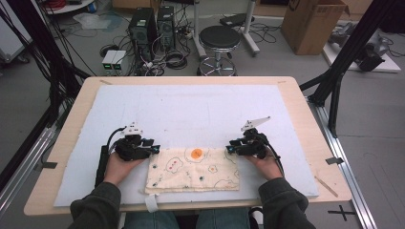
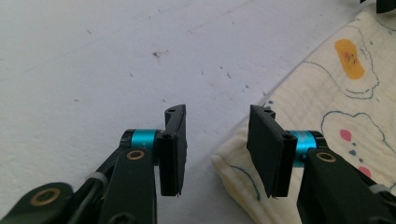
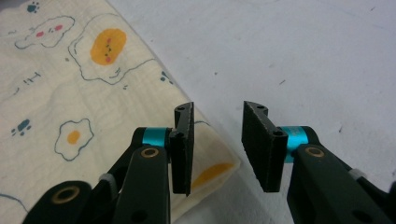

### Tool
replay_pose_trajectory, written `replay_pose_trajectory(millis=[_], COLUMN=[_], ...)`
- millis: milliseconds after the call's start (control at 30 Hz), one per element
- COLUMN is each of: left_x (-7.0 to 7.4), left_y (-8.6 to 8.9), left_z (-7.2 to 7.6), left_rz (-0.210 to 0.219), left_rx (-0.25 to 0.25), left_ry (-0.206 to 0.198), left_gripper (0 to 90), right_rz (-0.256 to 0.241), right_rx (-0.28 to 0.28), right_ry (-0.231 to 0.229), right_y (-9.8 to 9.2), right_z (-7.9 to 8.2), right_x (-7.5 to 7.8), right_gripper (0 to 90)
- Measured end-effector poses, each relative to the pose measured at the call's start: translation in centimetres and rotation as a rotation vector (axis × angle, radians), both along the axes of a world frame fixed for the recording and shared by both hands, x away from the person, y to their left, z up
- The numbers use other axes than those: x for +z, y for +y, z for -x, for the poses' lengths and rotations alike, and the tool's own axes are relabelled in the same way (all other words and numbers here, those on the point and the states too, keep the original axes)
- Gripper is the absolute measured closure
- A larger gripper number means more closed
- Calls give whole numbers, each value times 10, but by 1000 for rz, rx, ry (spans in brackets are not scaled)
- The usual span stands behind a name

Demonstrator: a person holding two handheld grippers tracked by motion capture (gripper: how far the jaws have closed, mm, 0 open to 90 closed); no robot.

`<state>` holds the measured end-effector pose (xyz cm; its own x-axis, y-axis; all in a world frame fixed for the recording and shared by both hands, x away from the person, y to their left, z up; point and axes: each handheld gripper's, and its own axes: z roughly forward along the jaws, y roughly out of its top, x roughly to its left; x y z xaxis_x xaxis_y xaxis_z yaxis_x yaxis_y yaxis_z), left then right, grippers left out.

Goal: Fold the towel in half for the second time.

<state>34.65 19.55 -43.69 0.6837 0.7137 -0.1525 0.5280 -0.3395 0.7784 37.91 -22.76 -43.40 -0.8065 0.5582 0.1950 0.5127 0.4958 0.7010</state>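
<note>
A folded cream cloth (image 1: 193,170) printed with fried eggs lies flat on the white mat (image 1: 191,114) at the near edge of the tabletop (image 1: 305,124); it looks light, limp and thin, so it should sag unless taken by its corners. The left claw (image 2: 217,149) and right claw (image 3: 217,144) each stand open and empty, straddling a far corner.

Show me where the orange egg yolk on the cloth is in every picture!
High view: the orange yolk sits at the far edge of the folded cloth, between the two grippers.
Left gripper view: the yolk shows at the upper right.
Right gripper view: it shows at the upper left.
Shared landmark: the white mat under the cloth.
</note>
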Motion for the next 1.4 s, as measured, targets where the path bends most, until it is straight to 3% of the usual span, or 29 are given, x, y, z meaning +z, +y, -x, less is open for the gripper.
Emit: replay_pose_trajectory(millis=[233, 567, 767, 1133, 1300, 1400], left_x=[-4, -3, -1, 11, 23, 30], left_y=[-6, -11, -10, 1, 6, 6], left_z=[1, 8, 12, 12, 0, -10], left_rz=[-53, -76, -82, -39, -22, -42], left_rx=[-41, -87, -97, -23, 21, 36], left_ry=[31, 12, -4, -84, -116, -131], left_gripper=[636, 817, 840, 847, 848, 848], right_rz=[11, 10, 8, 0, -2, 11], right_rx=[0, 11, 28, 24, 18, 4], right_ry=[25, 29, 44, -11, -26, -40], right_y=[-2, -5, -5, -1, 5, 10], right_z=[0, 4, 7, -2, -13, -23], right_x=[-4, -6, -5, 13, 20, 28], right_gripper=[662, 743, 840, 854, 855, 854])
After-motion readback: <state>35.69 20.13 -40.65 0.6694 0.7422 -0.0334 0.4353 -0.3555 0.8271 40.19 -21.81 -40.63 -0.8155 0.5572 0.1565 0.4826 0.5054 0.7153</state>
